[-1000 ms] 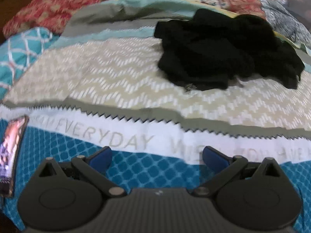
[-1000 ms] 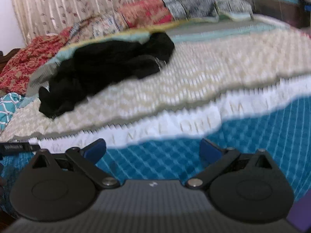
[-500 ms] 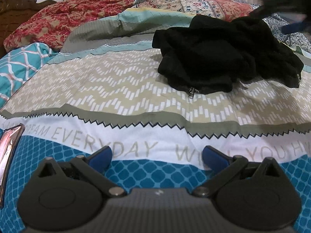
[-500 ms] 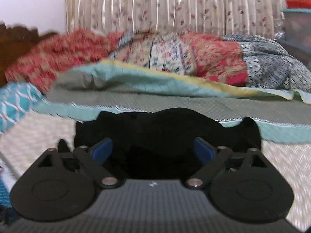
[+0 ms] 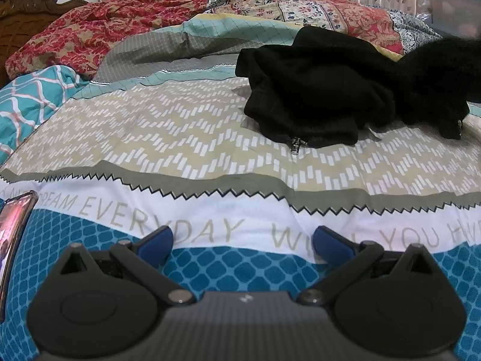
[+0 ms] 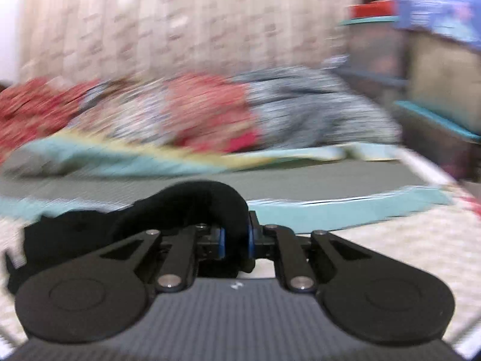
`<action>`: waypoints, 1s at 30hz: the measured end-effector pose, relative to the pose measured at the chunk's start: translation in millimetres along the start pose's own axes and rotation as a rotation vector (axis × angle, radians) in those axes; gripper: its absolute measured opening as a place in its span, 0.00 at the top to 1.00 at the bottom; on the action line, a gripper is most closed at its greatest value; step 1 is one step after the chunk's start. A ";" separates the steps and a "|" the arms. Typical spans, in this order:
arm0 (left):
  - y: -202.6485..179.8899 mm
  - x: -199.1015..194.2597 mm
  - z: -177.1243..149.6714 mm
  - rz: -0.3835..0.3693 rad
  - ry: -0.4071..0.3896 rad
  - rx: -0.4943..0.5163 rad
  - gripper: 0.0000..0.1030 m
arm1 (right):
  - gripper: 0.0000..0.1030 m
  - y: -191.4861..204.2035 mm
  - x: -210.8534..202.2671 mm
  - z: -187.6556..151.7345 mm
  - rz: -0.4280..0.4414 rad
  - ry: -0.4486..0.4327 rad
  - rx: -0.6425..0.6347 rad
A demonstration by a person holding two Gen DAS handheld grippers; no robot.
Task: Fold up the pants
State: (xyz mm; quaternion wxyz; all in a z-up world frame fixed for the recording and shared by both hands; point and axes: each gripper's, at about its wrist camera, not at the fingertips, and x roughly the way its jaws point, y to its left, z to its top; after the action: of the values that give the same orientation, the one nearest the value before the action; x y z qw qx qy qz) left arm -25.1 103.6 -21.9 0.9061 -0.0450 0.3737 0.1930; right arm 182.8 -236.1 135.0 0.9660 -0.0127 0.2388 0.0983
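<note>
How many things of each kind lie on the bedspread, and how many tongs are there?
Black pants: 1
Phone at the bedspread's left edge: 1
Tongs: 2, the left tongs open, the right tongs just closed on a fold of the pants
Total: 4

Soft even indoor light; heavy motion blur in right wrist view, fisheye-bent edges.

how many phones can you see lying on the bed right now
1. A phone lies at the left edge of the left wrist view, on the blue part of the bedspread, only partly in frame. Others may be out of view.
</note>
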 end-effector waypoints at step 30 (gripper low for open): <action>47.3 -54.9 22.8 -0.186 0.006 -0.250 0.00 | 0.21 216.9 25.0 -54.1 0.496 0.167 -0.303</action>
State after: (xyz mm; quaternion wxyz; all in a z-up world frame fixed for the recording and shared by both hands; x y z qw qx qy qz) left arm -63.7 134.9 35.5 0.9062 -0.1927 0.3438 0.1530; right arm 137.2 -22.8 80.3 0.8765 -0.1061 0.2959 0.3646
